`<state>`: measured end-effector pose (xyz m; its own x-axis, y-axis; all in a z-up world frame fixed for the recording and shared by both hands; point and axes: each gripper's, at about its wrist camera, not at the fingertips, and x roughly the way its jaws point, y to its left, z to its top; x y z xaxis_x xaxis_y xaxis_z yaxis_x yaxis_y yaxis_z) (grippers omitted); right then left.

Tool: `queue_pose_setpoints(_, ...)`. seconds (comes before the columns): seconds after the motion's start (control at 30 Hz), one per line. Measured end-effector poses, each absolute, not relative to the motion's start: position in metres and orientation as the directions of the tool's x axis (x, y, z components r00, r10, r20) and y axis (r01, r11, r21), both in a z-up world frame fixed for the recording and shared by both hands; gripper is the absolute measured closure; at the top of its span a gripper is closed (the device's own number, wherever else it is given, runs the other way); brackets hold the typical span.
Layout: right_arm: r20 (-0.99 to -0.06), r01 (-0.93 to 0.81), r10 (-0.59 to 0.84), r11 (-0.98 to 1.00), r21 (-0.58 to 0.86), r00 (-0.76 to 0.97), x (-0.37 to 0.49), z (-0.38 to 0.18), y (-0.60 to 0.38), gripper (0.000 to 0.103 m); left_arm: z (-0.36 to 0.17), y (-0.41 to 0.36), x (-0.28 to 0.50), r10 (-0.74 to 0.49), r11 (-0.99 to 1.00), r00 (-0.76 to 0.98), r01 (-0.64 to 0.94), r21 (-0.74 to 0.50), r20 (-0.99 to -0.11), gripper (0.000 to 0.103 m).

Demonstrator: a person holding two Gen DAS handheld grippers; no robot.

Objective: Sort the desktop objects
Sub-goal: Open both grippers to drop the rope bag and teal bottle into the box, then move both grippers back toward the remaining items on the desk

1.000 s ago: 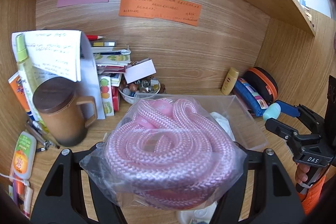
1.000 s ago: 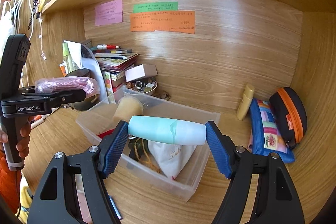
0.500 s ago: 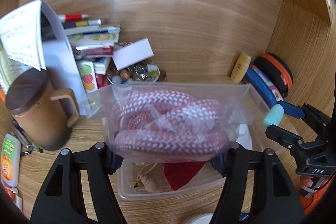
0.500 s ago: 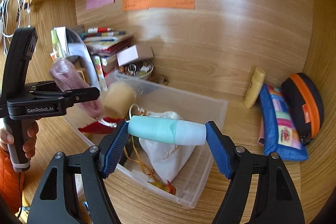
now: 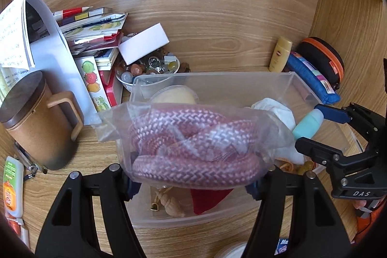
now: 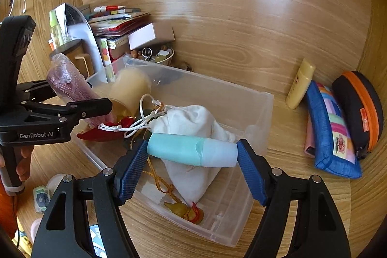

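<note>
My left gripper [image 5: 193, 183] is shut on a clear bag of pink rope [image 5: 193, 144] and holds it over the left end of the clear plastic bin [image 5: 314, 98]; it also shows in the right wrist view [image 6: 72, 93]. My right gripper [image 6: 192, 161] is shut on a teal and white tube [image 6: 192, 152], held crosswise over the bin [image 6: 261, 117], above a white drawstring pouch [image 6: 191, 122]. The tube also shows in the left wrist view [image 5: 308, 121]. The bin also holds a beige round object [image 6: 129, 91], a red cloth [image 5: 210, 200] and small trinkets.
A brown lidded mug [image 5: 36, 122] stands left of the bin. Behind it are stacked books [image 5: 94, 25], a white box [image 5: 144, 44] and a bowl of beads [image 5: 150, 67]. A yellow bottle [image 6: 300, 84], blue pouch [image 6: 331, 132] and black-orange case [image 6: 358, 108] lie right.
Both grippers have moved forward and tilted down over the bin. The rope bag has come lower, into the bin's left end; the tube now hangs just above the white pouch.
</note>
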<state>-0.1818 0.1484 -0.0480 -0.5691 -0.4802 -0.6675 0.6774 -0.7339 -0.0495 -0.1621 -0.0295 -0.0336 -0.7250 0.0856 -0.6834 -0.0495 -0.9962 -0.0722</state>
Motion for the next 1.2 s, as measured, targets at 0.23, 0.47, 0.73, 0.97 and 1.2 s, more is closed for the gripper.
queue_pose_setpoints(0.23, -0.664, 0.678, -0.484, -0.733, -0.048, -0.57, -0.182, -0.051, 0.147, 0.032, -0.029, -0.026, -0.156, 0.07, -0.998, -0.746, -0.048, -0.051, -0.662, 0.022)
queue_pose_setpoints(0.47, -0.657, 0.671, -0.479, -0.739, -0.056, -0.582, -0.181, -0.05, 0.147, 0.03, -0.029, -0.022, -0.156, 0.063, -0.998, -0.746, -0.054, -0.034, -0.663, 0.018)
queue_pose_setpoints(0.73, -0.647, 0.664, -0.472, -0.744, -0.072, -0.599, -0.178, -0.048, 0.146, 0.021, -0.025, -0.015, -0.152, 0.061, -0.997, -0.762, -0.076, -0.004, -0.645, 0.008)
queue_pose_setpoints(0.97, -0.604, 0.685, -0.486, -0.715, -0.14, -0.631, -0.162, -0.039, 0.143, 0.009, -0.019, -0.01, -0.146, 0.057, -0.995, -0.788, -0.093, 0.027, -0.613, 0.006)
queue_pose_setpoints(1.2, -0.594, 0.695, -0.51, -0.71, -0.117, -0.622, -0.164, -0.032, 0.147, 0.009, -0.013, -0.016, -0.146, 0.047, -0.998, -0.777, -0.063, 0.003, -0.628, 0.006)
